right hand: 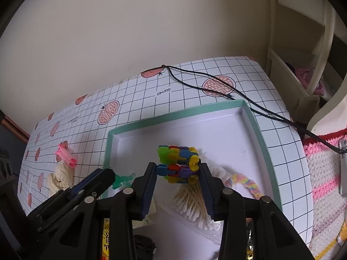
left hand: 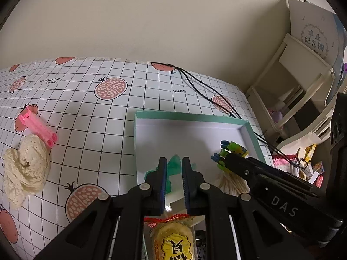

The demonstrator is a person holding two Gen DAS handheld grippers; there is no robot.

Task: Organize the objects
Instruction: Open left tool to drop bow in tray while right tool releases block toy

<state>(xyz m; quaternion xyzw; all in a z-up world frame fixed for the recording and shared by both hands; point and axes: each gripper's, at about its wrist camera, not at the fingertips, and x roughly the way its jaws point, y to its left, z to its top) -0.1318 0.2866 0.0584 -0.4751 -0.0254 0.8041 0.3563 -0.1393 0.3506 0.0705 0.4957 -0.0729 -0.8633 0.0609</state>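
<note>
- The pink hair roller (left hand: 38, 127) lies near the desk's (left hand: 104, 117) left edge, touching the cream lace cloth (left hand: 25, 169) heaped just in front of it; its long axis slants from far-left to near-right. Both are still outside the box (left hand: 190, 115), so I judge them the remaining things to tidy, and the left claw (left hand: 174, 162) is the nearer one.
- The left claw hangs over the box's near-left corner, its jaws a narrow gap apart and grasping nothing; the green plastic figure (left hand: 173, 165) lies on the box floor just beyond and between the tips. I cannot tell whether they touch it.
- A packaged snack (left hand: 173, 238) sits under the left claw at the box's near edge.
- The right claw (right hand: 179, 169) is clenched on the colourful clip-link toy (right hand: 180, 162), one pad on each side, held over the middle of the box floor; I judge it is about to be set down.
- Just below the toy lies a bundle of cotton swabs (right hand: 193, 203), and to its right, near the box's right wall, a pastel twisted pipe cleaner (right hand: 245, 182).
</note>
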